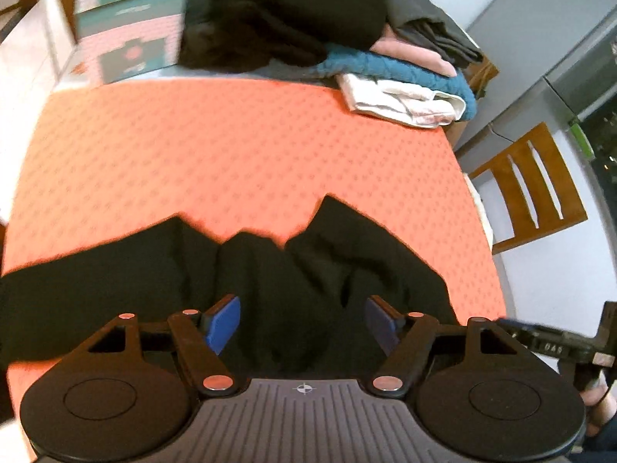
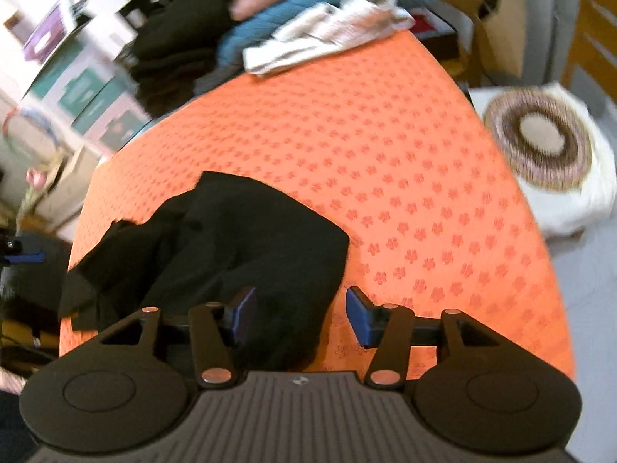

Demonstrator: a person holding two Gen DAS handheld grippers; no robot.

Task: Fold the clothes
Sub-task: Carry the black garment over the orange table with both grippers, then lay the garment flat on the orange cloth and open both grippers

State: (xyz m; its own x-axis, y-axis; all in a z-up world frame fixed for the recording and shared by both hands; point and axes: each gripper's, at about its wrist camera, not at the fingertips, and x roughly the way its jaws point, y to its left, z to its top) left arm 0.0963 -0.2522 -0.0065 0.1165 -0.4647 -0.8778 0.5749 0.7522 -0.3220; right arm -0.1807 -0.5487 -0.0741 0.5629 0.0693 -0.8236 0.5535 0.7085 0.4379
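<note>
Your job here is to get a clean hold on the black garment [image 1: 270,270] so it can be spread flat before any fold. It lies crumpled on the near part of the table [image 1: 231,146], bunched into ridges, so do not fold it as it lies. Pick an edge or corner with each hand, not a thick wad from the middle, and close on a single layer if you can find one. Then draw the two holds apart to pull the wrinkles out against the orange cloth.

Your left hand-held gripper [image 1: 304,324] stands open, jaws wide apart, and grips nothing. The garment lies straight ahead of it and beneath it, filling the gap between the blue pads [image 1: 221,324]; whether the pads touch the cloth I cannot tell. The fabric runs out to that gripper's left as a long dark strip and rises into two peaks further ahead.

Your right hand-held gripper [image 2: 300,320] is open too and empty. The garment sits ahead and to its left; its right edge falls between the jaws, with bare table in front of the right jaw. Shift it slightly left before closing, I judge, or you catch only the hem.

The pile of clothes [image 1: 385,58] lies far ahead, well apart.
</note>
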